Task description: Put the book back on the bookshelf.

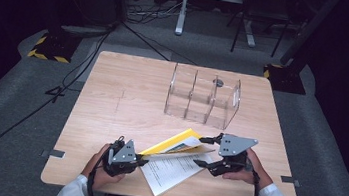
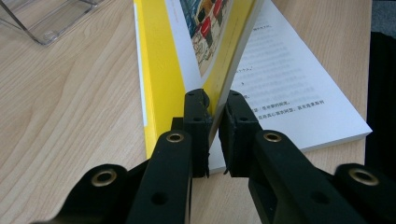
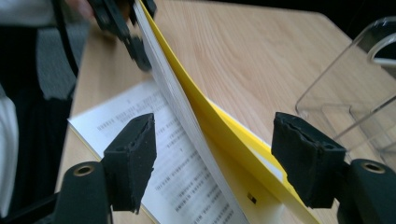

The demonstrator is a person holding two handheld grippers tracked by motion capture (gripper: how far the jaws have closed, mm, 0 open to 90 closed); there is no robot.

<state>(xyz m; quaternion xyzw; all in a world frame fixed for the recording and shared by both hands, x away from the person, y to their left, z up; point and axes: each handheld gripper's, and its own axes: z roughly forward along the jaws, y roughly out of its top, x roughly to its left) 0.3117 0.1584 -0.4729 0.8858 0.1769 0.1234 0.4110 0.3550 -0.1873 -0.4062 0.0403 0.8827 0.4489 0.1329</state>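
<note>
A yellow-covered book [image 1: 175, 154] lies open near the table's front edge, with a white text page [image 2: 289, 79] flat on the wood. My left gripper [image 2: 215, 100] is shut on the lower corner of the yellow cover [image 2: 159, 60] and a thin sheaf of pages, holding them tilted up off the text page. In the high view the left gripper [image 1: 143, 160] sits at the book's left corner. My right gripper [image 3: 224, 154] is open, one jaw on each side of the raised cover [image 3: 187, 100] without touching it. It sits at the book's right end [image 1: 201, 151].
A clear acrylic organizer [image 1: 202, 97] with several upright compartments stands at the back right of the wooden table [image 1: 111, 100]; its corner shows in the gripper views [image 2: 46, 18] [image 3: 355, 93]. Grey floor and cables surround the table.
</note>
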